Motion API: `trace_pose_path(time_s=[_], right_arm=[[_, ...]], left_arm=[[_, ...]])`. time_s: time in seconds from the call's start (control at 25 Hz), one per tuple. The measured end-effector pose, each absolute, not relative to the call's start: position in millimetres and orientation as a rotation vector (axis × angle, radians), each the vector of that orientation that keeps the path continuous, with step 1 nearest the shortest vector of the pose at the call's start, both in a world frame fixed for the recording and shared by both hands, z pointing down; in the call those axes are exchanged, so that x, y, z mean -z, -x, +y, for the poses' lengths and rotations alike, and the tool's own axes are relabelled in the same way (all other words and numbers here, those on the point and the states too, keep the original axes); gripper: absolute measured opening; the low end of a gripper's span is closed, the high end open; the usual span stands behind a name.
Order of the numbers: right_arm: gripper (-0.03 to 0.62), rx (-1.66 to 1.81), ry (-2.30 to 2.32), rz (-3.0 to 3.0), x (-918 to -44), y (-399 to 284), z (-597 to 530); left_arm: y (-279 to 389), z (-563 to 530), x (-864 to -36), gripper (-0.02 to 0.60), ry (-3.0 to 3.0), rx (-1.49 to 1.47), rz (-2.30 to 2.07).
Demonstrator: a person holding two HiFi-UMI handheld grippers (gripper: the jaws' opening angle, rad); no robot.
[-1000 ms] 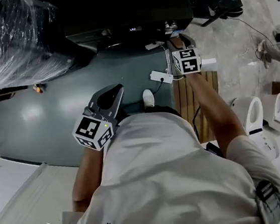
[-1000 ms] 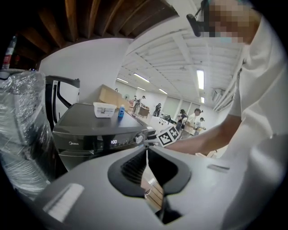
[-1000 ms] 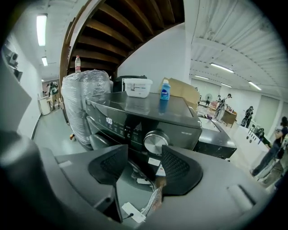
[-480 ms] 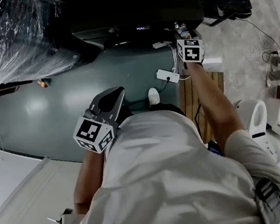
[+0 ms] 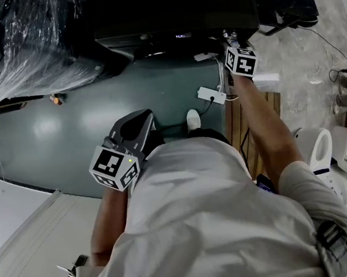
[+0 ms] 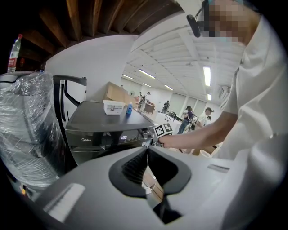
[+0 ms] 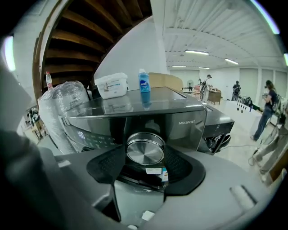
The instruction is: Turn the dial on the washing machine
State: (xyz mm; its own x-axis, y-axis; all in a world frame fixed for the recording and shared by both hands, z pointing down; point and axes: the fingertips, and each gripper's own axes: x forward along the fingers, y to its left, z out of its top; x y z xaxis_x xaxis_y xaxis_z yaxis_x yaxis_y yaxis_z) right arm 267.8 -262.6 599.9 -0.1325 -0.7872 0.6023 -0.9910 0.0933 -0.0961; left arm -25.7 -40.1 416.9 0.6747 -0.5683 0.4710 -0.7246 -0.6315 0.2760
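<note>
The right tongs (image 7: 145,157) have just been opening and now stand apart. The silver dial (image 7: 145,152) on the front panel of the washing machine (image 7: 189,123) sits between the pads, which flank it at 9 and 3 o'clock without visibly pressing it. The left tongs (image 6: 147,152) are closed together on nothing. On the machine top, a lidded white box (image 7: 111,85) sits at 11 o'clock from the dial, contents not visible, and a blue bottle (image 7: 143,81) stands upright at 12 o'clock.
</note>
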Motion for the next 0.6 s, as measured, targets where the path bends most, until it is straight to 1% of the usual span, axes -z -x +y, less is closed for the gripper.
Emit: trace_pose_path(time_s=[0.36, 0.44, 0.6], right_arm=[[0.242, -0.987, -1.828, -2.128, -601.9, -271.7, -262.2], [0.242, -0.965, -1.839, -2.137, -597.7, -272.3, -261.2], [0.253, -0.772, -1.815, -2.088, -593.4, -275.6, -254.1]], left_arm=[[21.1, -43.8, -418.3, 0.057, -2.448, -0.475, -0.987], [19.8, -43.1, -419.0, 0.057, -2.449, -0.478, -0.982], [17.2, -42.2, -421.0, 0.057, -2.450, -0.486, -0.971]])
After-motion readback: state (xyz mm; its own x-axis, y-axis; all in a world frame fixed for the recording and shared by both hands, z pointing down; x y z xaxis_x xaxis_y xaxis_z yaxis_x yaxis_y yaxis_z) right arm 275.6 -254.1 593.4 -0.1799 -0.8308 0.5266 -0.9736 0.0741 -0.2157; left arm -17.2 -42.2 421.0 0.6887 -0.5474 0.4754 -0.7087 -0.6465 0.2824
